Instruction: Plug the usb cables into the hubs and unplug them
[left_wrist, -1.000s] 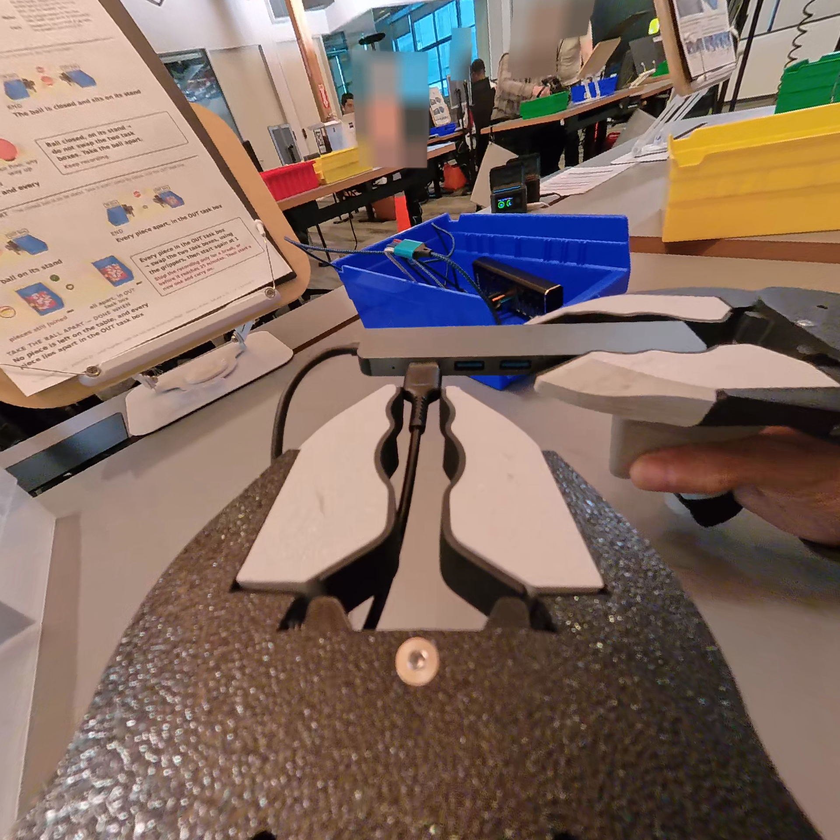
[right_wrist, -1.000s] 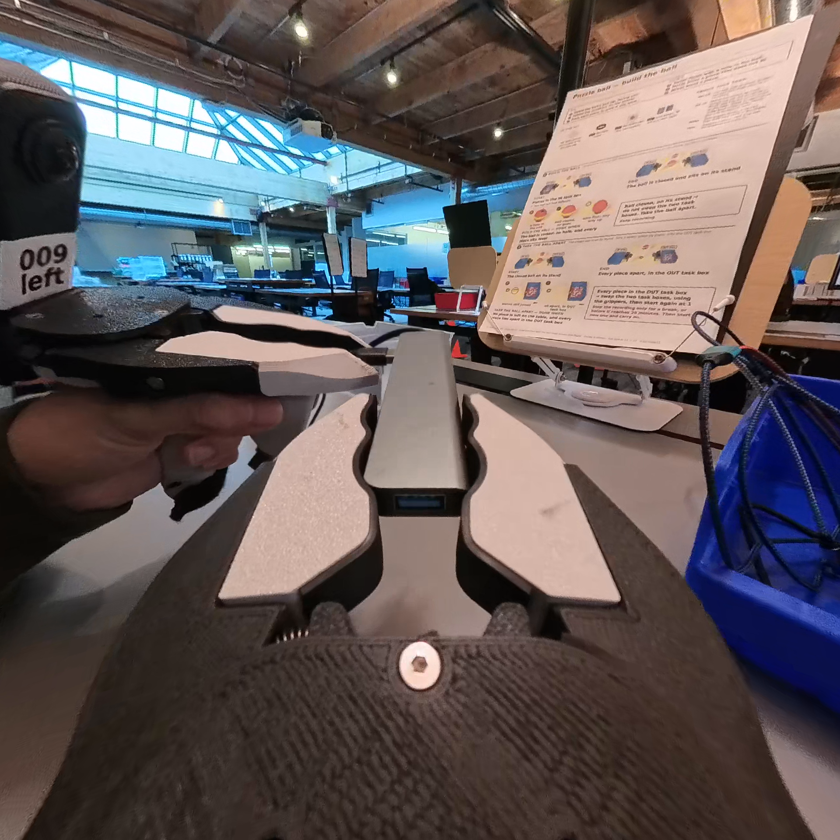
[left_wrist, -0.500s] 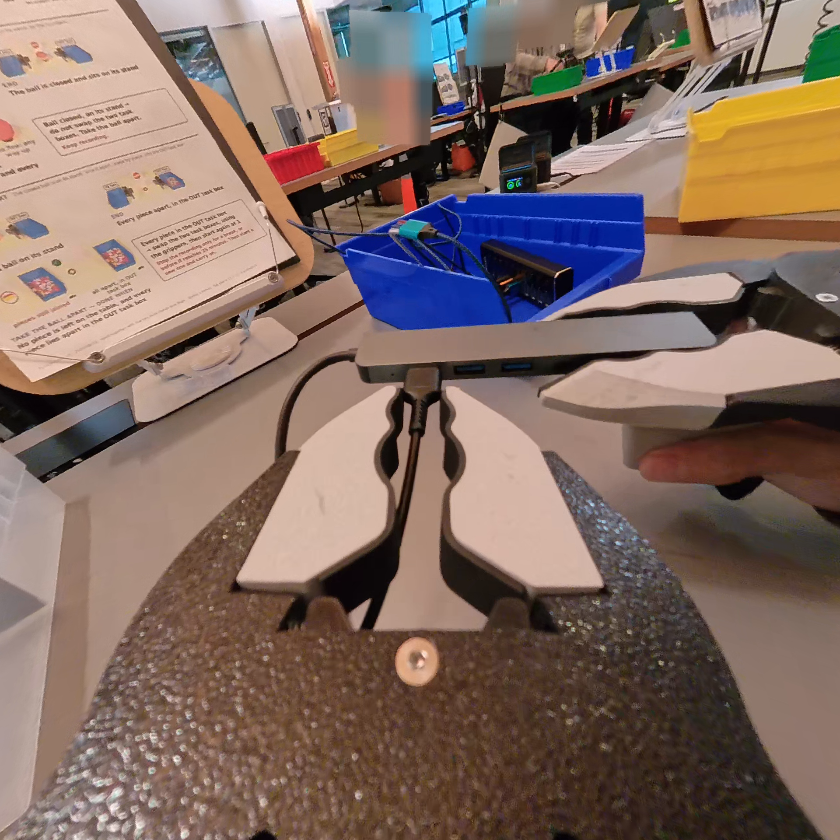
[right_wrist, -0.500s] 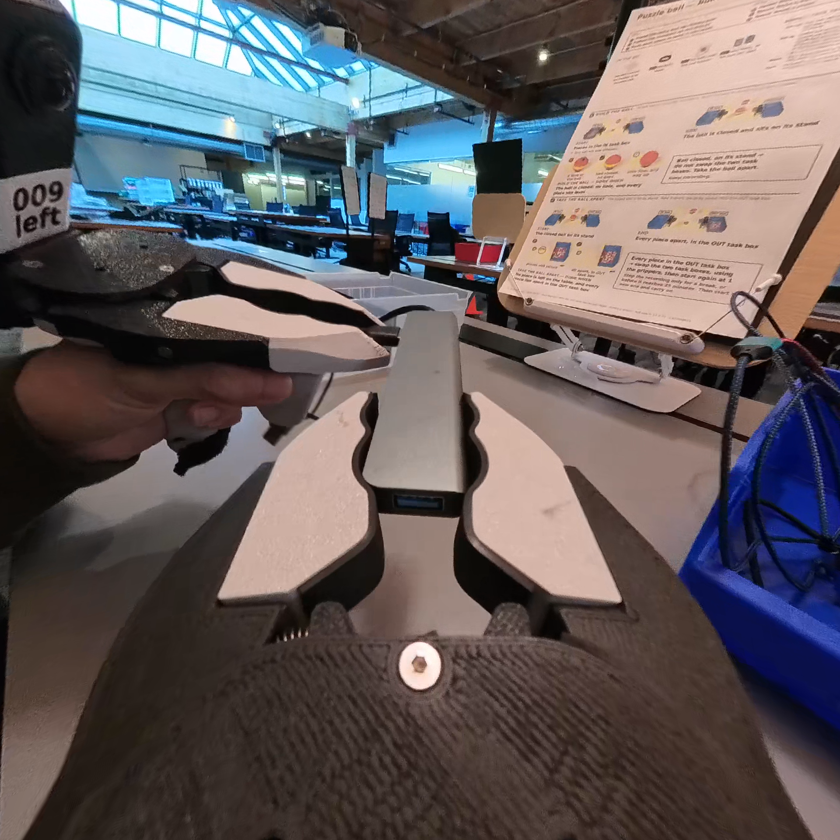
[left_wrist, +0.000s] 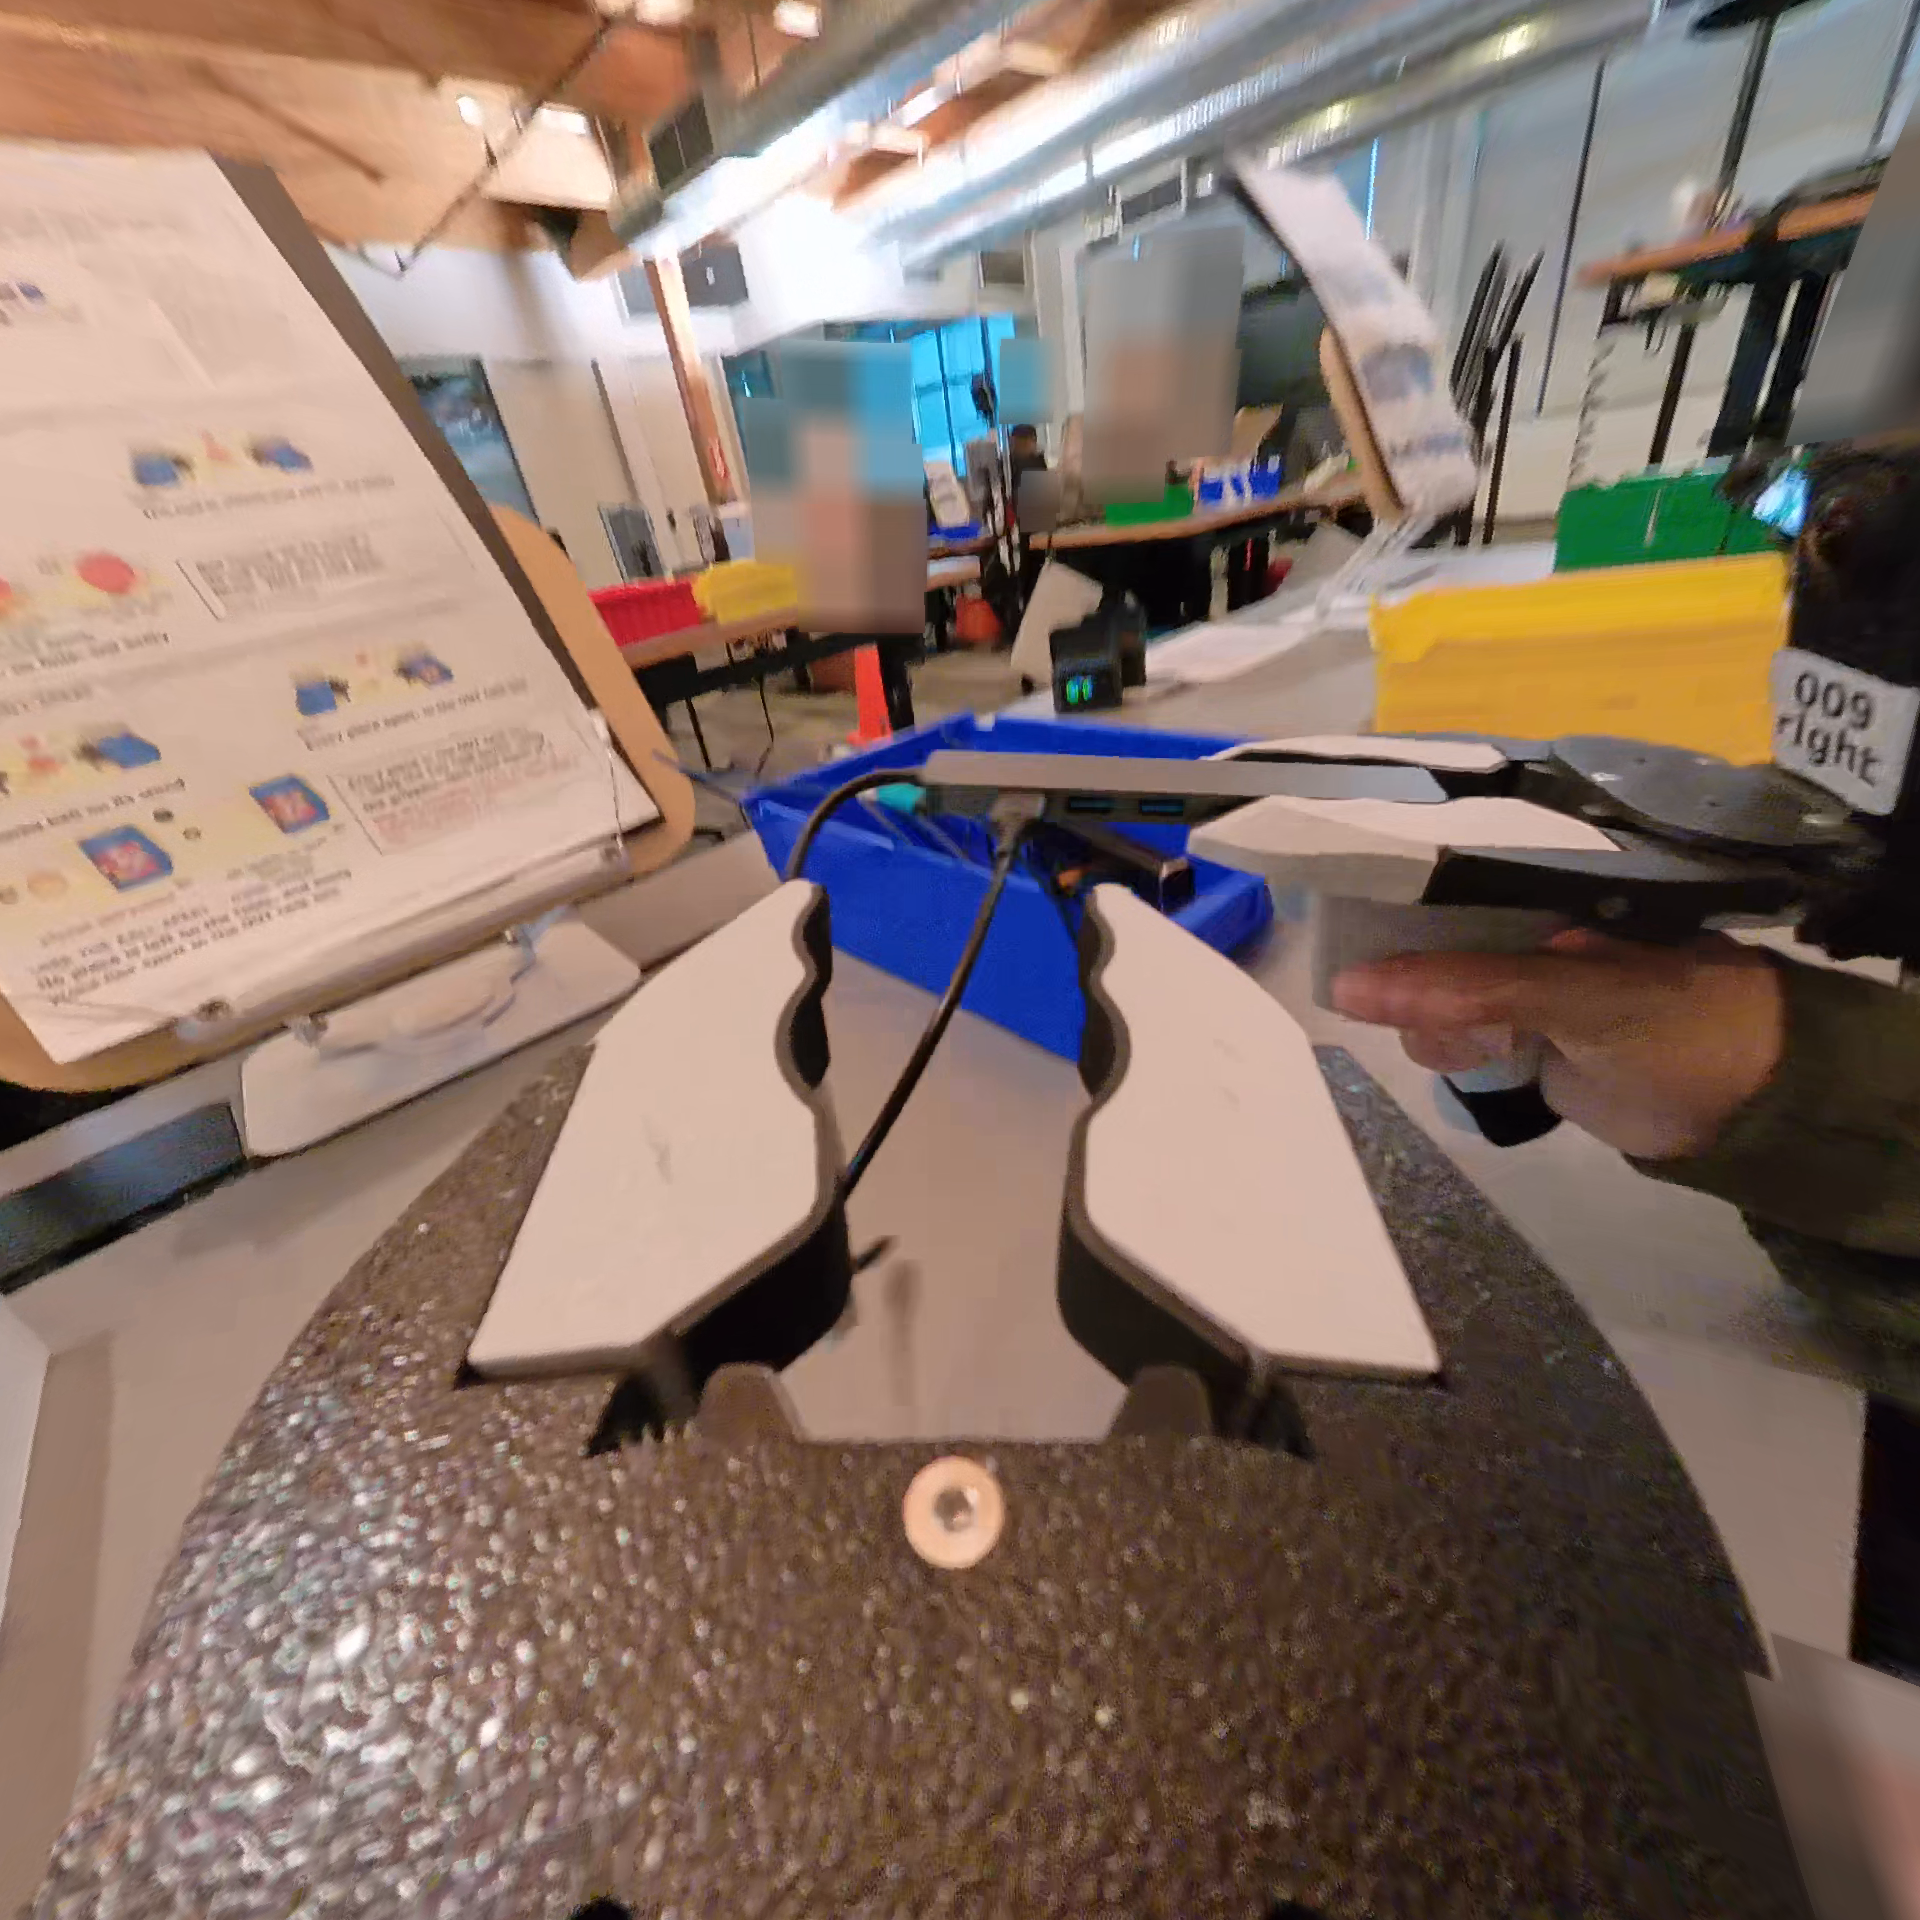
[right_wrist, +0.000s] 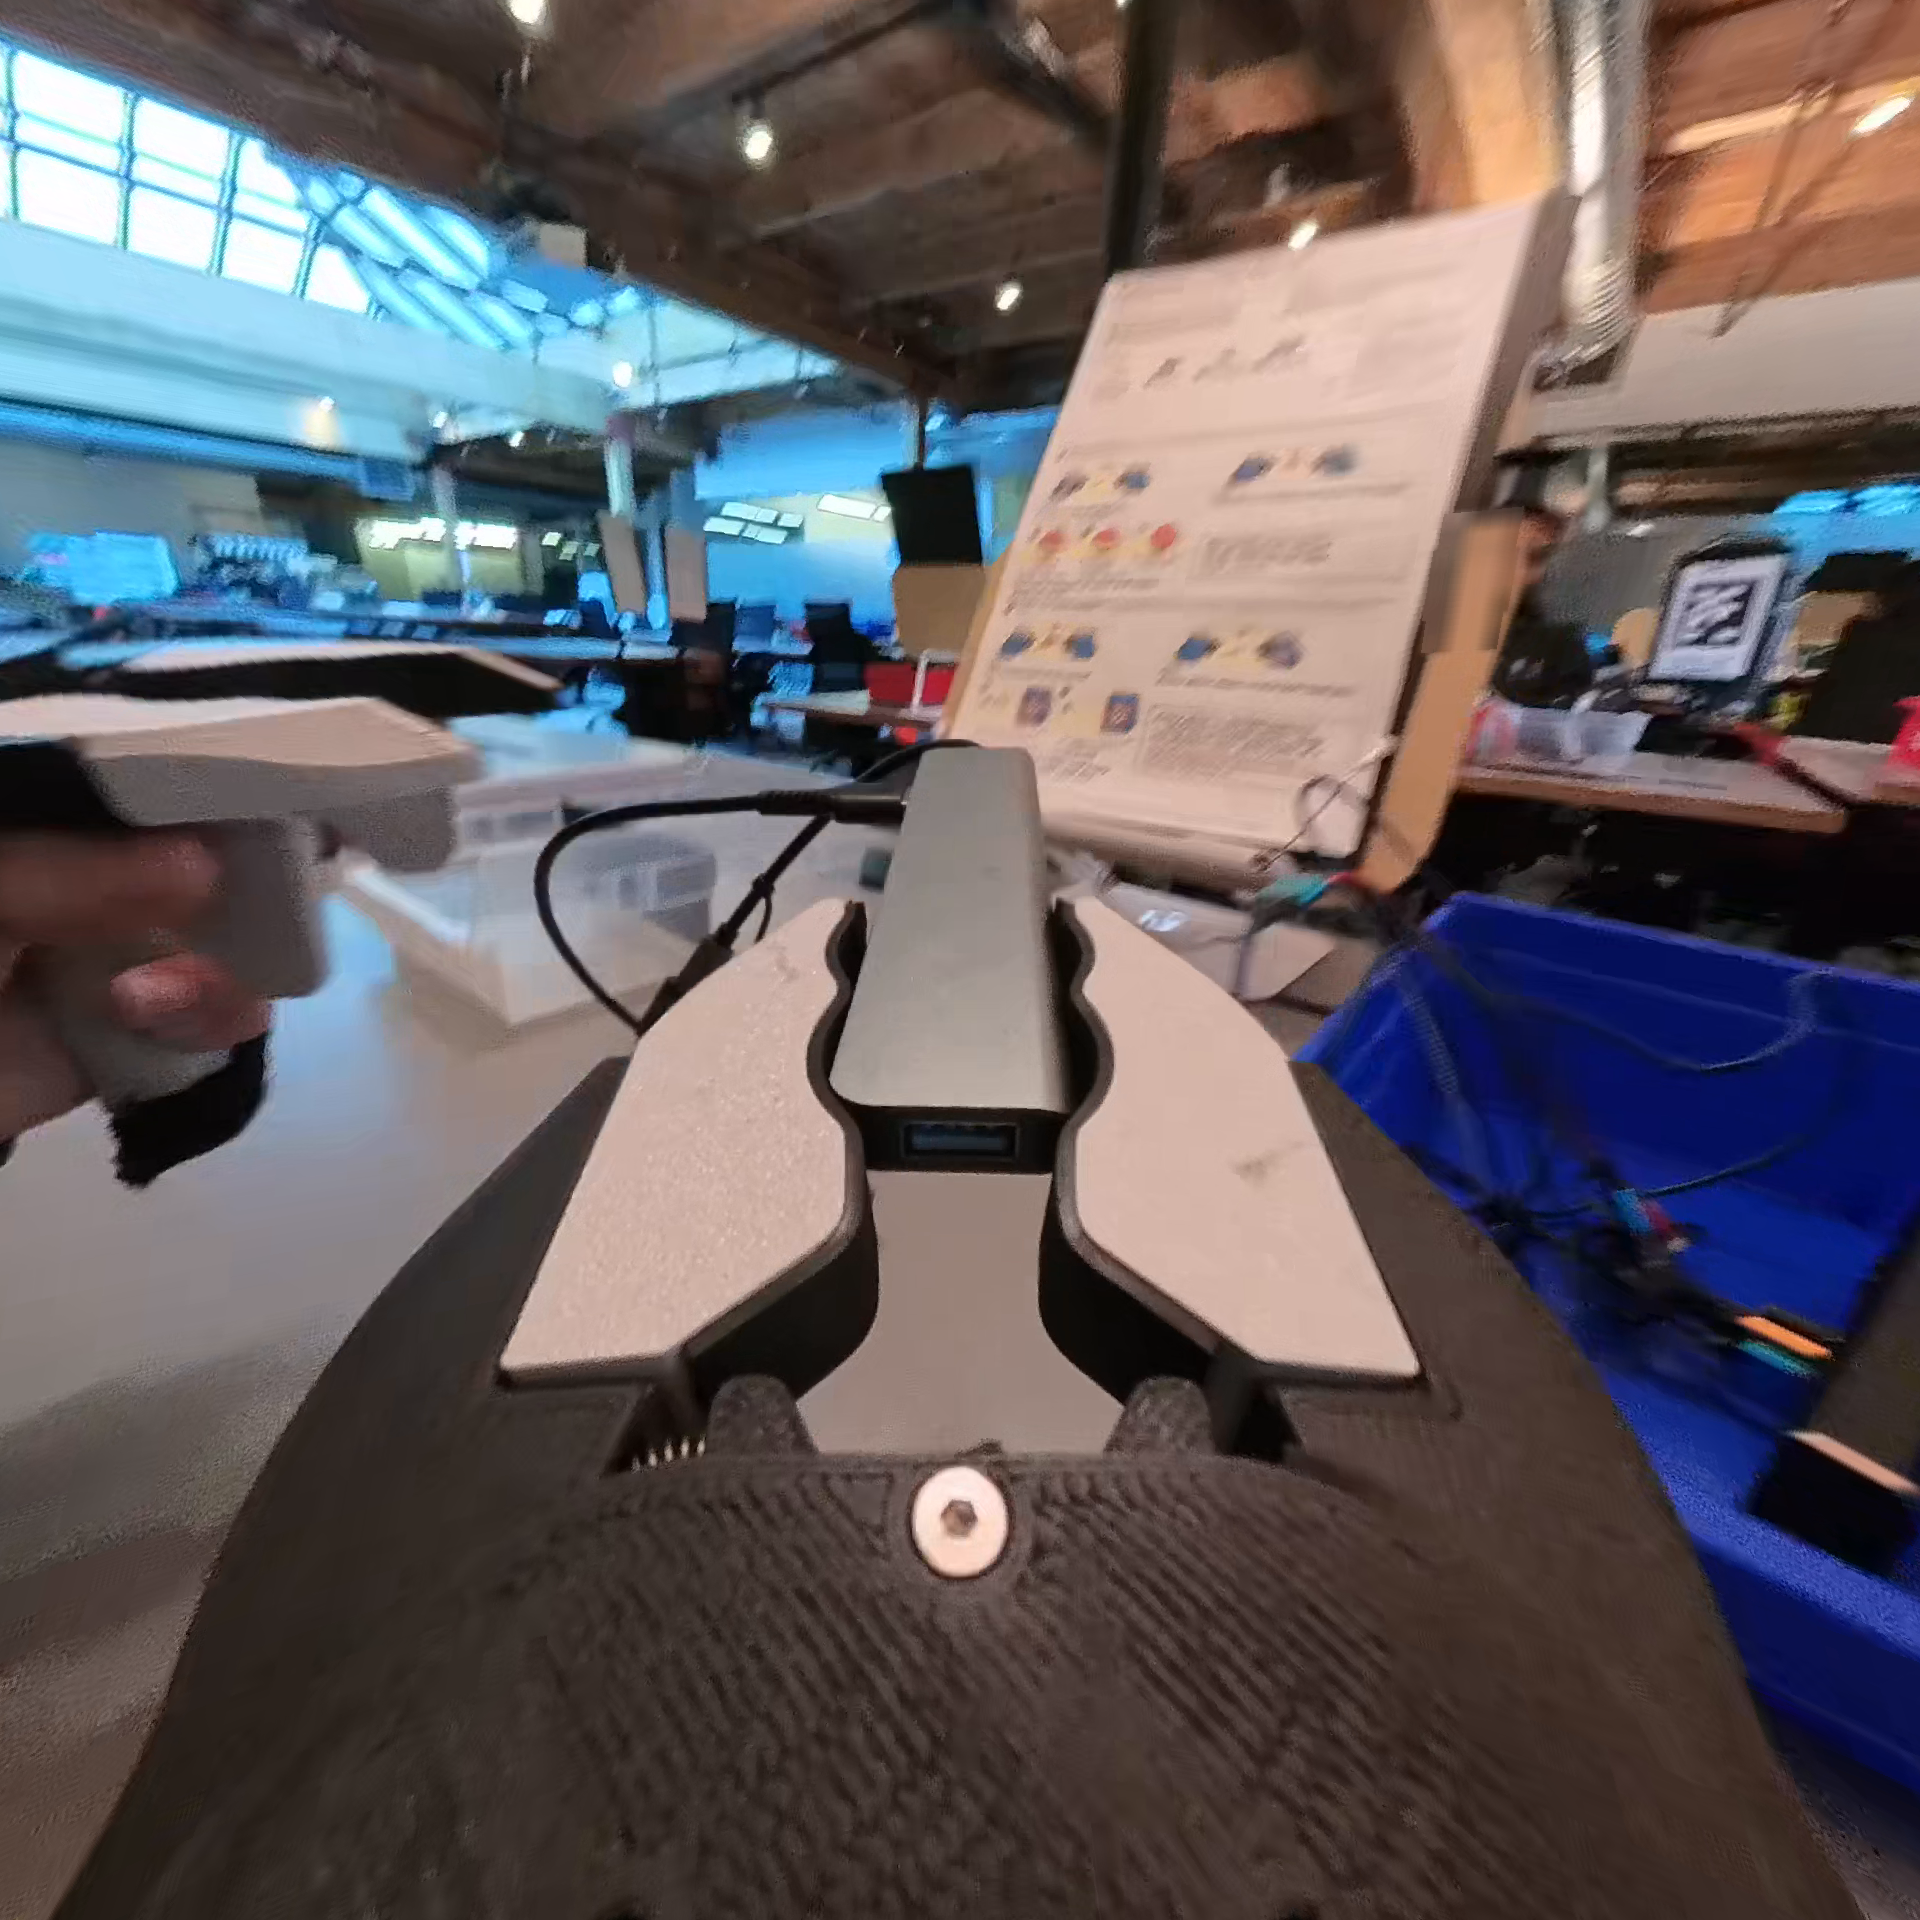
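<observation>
My right gripper (right_wrist: 956, 914) is shut on a grey USB hub (right_wrist: 956, 987) and holds it level above the table. In the left wrist view the hub (left_wrist: 1143, 774) juts left from the right gripper (left_wrist: 1226, 795). A black cable's plug (left_wrist: 1013, 816) sits in a side port of the hub. The cable (left_wrist: 935, 1029) hangs down between the fingers of my left gripper (left_wrist: 951, 904), which is open and grips nothing. In the right wrist view the left gripper (right_wrist: 499, 707) is off to the left, apart from the hub.
A blue bin (left_wrist: 914, 914) with braided cables and a second dark hub (left_wrist: 1132, 857) stands behind the held hub. An instruction board on a stand (left_wrist: 260, 675) is at the back left. A yellow bin (left_wrist: 1579, 644) is at the right. A clear plastic box (right_wrist: 582, 883) is beyond.
My left gripper has opened, let go of the cable plug and drawn back from the hub. The plug stays in the hub. The right gripper has raised the hub.
</observation>
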